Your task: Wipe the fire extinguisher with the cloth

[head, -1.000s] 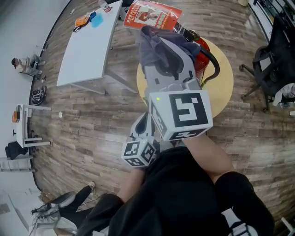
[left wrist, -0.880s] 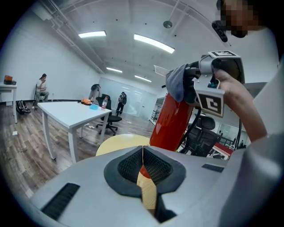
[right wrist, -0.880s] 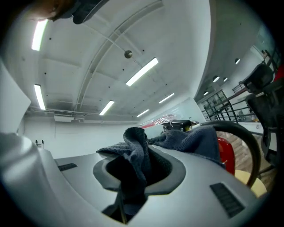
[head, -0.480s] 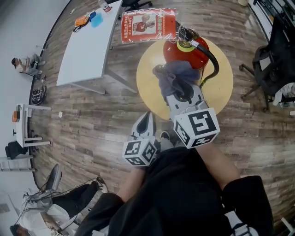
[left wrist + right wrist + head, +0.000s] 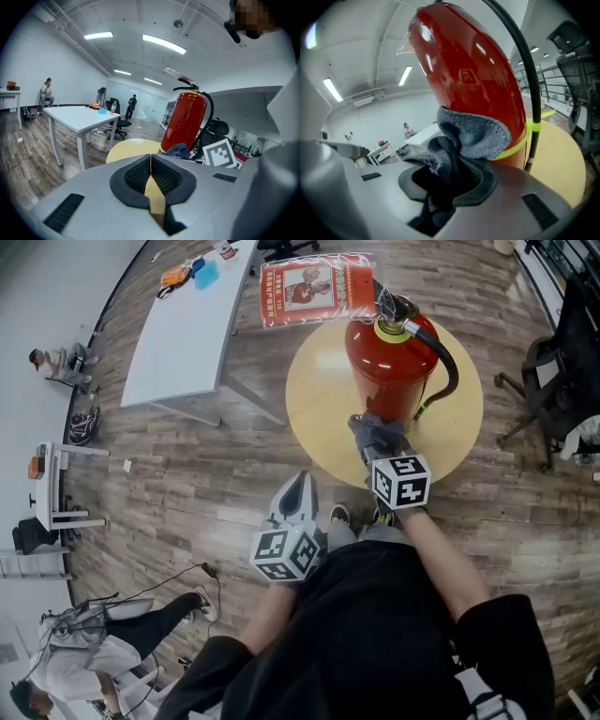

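– Cloth placement, in the head view?
– The crumpled grey-blue cloth is pressed by the right gripper against the lower wall of the red steel fire extinguisher, which stands on the round yellow desk.
– Left gripper view?
– The left gripper is held apart from the extinguisher, jaws together on nothing; it is probably not needed.
– Right gripper view?
– The jaws are clamped on the cloth, bunched so a pad meets the red wall.

You're in a black top with white print on its right sleeve. Your left gripper and right gripper are pale grey plastic shells with black ribbed pads at the jaws, each carrying a white cube of black square markers.
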A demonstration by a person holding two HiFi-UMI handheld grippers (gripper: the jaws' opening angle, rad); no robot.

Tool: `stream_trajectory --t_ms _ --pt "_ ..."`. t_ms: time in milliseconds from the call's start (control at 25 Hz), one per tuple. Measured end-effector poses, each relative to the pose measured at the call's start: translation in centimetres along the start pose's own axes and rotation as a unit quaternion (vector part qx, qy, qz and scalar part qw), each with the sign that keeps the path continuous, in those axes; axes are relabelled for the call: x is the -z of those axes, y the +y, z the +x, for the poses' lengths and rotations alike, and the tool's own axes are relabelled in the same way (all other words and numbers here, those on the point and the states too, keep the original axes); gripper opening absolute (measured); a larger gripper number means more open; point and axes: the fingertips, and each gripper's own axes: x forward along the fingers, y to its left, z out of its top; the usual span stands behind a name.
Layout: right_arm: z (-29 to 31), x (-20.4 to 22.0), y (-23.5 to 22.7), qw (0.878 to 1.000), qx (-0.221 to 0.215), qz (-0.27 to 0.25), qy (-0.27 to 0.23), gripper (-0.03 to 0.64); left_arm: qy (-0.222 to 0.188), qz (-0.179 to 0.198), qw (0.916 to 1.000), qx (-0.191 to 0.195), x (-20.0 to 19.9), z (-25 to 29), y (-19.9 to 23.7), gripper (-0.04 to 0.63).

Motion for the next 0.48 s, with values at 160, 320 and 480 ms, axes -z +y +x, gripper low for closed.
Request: stream_trajectory --t_ms 160,320,480 --pt "0.9 6.0 -3.2 0.990 -0.018 -0.104 0.090 0.097 0.009 -0.004 0.9999 -0.012 0.4 -0.8 1.2 0.023" --pt "0.8 9.6 -6.6 0.977 -0.030 -0.137 0.163 0.097 0.012 0.016 0.9995 -0.023 0.5 -1.2 1.9 0.023" --pt "0.0 10.6 -9.6 0.969 -0.013 -0.137 0.205 0.097 0.012 0.020 0.9995 -0.020 0.4 -1.2 1.9 0.023"
